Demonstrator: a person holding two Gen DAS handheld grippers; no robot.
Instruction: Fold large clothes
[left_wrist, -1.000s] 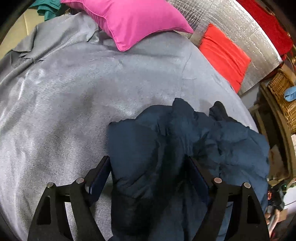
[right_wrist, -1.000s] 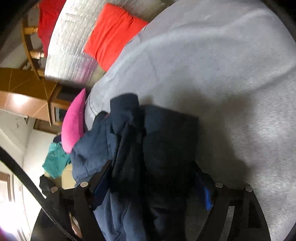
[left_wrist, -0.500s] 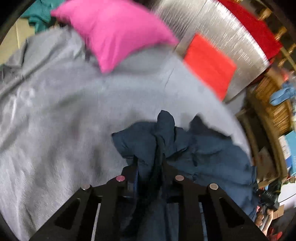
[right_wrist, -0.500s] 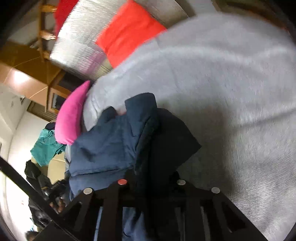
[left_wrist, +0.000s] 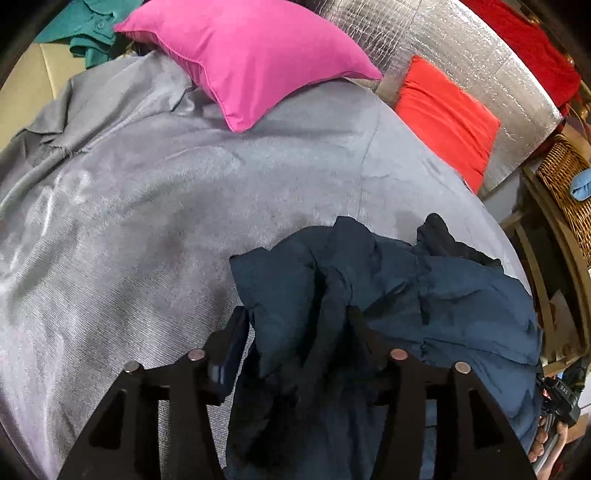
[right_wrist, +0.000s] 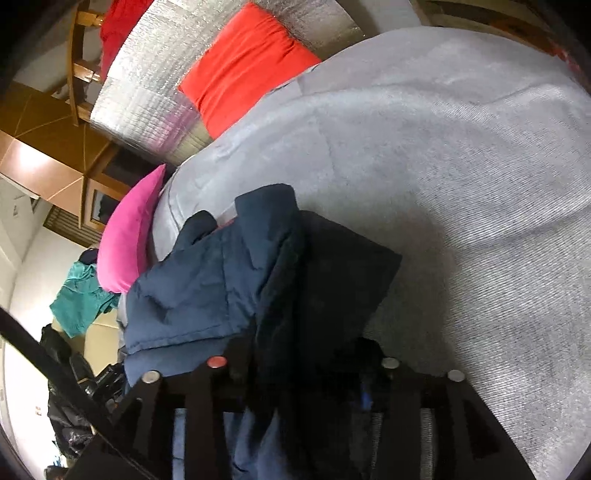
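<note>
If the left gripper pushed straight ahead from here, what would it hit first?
Most likely the navy jacket: its bunched fabric already sits between the left gripper fingers, whose jaws have just been opening. Beyond lies the grey bedcover.

A big bed with a grey cover fills the room. At its far end stands a shiny silver headboard. A pink pillow and a red pillow lie near it. A green cloth sits at the far left. A woven basket stands on the right. The right view shows brown wooden panels and a white wall.
</note>
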